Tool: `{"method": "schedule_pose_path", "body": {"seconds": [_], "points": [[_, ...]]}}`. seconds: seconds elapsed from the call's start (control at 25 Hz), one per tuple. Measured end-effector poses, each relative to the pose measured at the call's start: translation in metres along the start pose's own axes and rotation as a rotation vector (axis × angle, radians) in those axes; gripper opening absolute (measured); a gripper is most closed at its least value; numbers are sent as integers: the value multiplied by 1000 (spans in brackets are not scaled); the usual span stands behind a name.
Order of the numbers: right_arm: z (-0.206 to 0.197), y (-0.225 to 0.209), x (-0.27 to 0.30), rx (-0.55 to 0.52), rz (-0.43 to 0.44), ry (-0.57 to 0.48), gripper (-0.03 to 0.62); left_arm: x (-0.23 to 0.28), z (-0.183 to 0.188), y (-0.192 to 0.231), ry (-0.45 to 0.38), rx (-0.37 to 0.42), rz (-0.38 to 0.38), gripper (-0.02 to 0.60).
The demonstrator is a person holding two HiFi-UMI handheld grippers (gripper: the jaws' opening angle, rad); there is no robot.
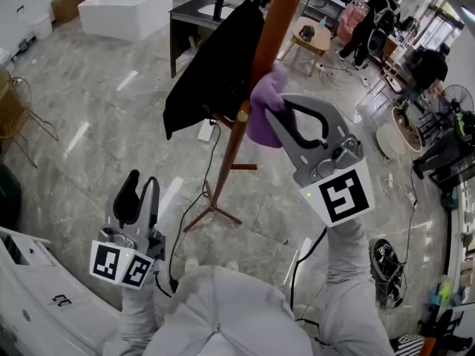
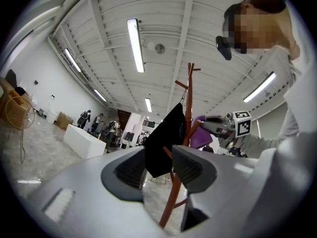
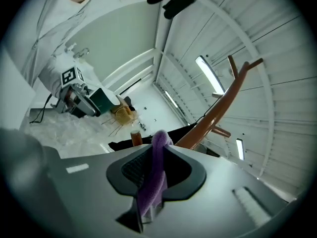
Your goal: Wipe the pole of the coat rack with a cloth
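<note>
The coat rack's brown wooden pole [image 1: 249, 102] rises at centre, and a black coat [image 1: 215, 73] hangs on its left side. My right gripper [image 1: 276, 116] is shut on a purple cloth [image 1: 264, 110], which lies against the right side of the pole just above a side peg. In the right gripper view the cloth [image 3: 155, 180] hangs out between the jaws of the right gripper [image 3: 157, 166], with the pole [image 3: 223, 103] beyond. My left gripper [image 1: 139, 197] is held low at the left, away from the rack, and is open and empty. In its own view the left gripper [image 2: 158, 165] faces the pole [image 2: 188, 108].
The rack's legs [image 1: 211, 212] spread over a marble floor with a cable running past. A dark table [image 1: 194, 15] and a white block [image 1: 126, 10] stand behind. A white cabinet [image 1: 30, 288] is at lower left. People and clutter fill the right side [image 1: 415, 73].
</note>
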State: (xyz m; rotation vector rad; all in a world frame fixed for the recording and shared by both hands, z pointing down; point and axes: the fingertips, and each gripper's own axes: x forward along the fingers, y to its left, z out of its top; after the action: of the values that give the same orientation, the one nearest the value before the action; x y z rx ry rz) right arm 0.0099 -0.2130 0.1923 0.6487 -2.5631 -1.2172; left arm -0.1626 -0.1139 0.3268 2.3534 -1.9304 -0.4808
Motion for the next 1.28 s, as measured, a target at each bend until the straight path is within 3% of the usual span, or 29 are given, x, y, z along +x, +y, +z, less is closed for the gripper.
{"method": "schedule_pose_path", "body": {"seconds": [0.2, 0.52, 1.28], "points": [[-20, 4, 14, 41, 54, 33, 55, -8, -2, 6, -2, 1, 21, 176], [-8, 6, 17, 150, 117, -40, 55, -7, -2, 7, -6, 0, 22, 177], [81, 33, -18, 124, 206, -270, 55, -8, -4, 0, -10, -3, 0, 177]]}}
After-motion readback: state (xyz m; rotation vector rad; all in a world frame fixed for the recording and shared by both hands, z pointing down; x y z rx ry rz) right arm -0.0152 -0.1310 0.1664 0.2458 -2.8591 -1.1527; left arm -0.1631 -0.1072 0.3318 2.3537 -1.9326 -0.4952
